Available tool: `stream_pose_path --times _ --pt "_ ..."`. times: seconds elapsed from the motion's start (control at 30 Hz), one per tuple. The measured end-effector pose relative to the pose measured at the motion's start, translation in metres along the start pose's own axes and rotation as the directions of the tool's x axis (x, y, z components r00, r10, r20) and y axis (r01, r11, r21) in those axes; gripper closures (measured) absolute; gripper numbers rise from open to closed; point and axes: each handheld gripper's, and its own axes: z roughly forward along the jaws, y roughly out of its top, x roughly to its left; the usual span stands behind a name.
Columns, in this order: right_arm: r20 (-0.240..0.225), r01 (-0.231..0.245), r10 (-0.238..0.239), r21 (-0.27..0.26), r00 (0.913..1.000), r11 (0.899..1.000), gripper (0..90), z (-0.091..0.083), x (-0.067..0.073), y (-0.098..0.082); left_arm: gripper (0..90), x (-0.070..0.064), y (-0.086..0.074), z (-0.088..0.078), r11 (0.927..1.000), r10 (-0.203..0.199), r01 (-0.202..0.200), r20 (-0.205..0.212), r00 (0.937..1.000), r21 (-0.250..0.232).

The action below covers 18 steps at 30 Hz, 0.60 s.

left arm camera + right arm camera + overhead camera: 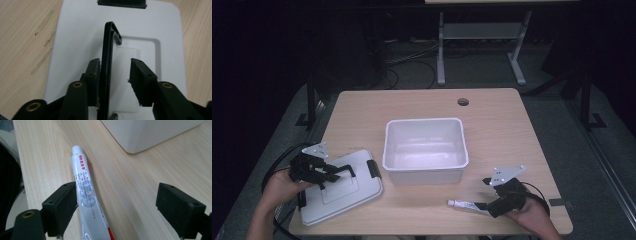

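The left claw (337,172) is sitting over the white lid (343,190), which is lying flat at the near left corner of the desk (502,130). In the left gripper view the jaws are standing apart with the lid's black handle (108,70) raised between them; the handle is touching the left pad, while the right pad (138,80) is standing clear of it. The handle is therefore not clamped.

The right claw (116,207) is resting near the front right edge of the desk, its jaws spread wide. The white tube (86,195) is lying flat on the desk between them, cap pointing away from the gripper, just beside the left pad and well apart from the right one. Nothing is gripping it yet. The open white bin (425,150) is standing at the middle of the desk, between the two hands, with the tube lying near its front right corner.

Recommended procedure for the tube pickup:
- Shift the right claw sideways until the tube is lying midway between the pads.
- Lower the pads until they are flanking the tube's body, not its cap.
- Close gently; a soft tube is likely to squash or slip under a hard squeeze.
- Keep the left claw clear of the lid handle while lifting, so the lid is not dragged.
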Motion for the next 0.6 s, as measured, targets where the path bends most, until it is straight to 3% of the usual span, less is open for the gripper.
stream_pose_path --times 0.13,0.3,0.4,0.6 --pt "-0.006 0.007 -0.007 0.021 1.0000 1.000 16.7 0.000 0.002 0.004 47.1 0.000 -0.006 -0.004 0.9987 -0.039 0.038 -0.033 0.9987 -0.033" --pt "-0.019 0.033 -0.032 0.046 0.9993 0.998 16.9 0.002 0.003 0.010 42.7 -0.005 -0.010 -0.010 0.9964 -0.046 0.040 -0.087 0.9952 -0.075" --pt "-0.028 0.049 -0.047 0.066 0.9985 0.997 17.9 0.004 0.005 0.013 39.3 -0.006 -0.012 -0.011 0.9959 -0.059 0.050 -0.123 0.9906 -0.076" --pt "-0.049 0.097 -0.093 0.097 0.9945 0.991 22.6 0.007 0.008 0.021 37.0 -0.010 -0.016 -0.009 0.9947 -0.065 0.053 -0.142 0.9878 -0.088"
